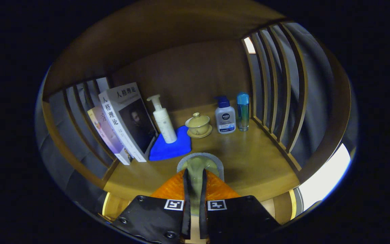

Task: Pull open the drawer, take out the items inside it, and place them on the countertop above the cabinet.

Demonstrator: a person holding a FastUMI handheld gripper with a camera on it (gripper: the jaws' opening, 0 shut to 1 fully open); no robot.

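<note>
Orange plastic is what the jaws (194, 189) are pinching, nearly pressed together on a pale greenish upright piece of an item (200, 169) with a grey rounded rim, probably so it stays level on its way down. It hangs just over the near edge of the wooden counter (249, 159). Beyond the jaws sit a blue cloth (171, 147), a white pump bottle (164, 119), books (124, 122), a lidded yellow cup (198, 124) and two small bottles (232, 115), so the bare wood to the right looks like the landing spot.
</note>
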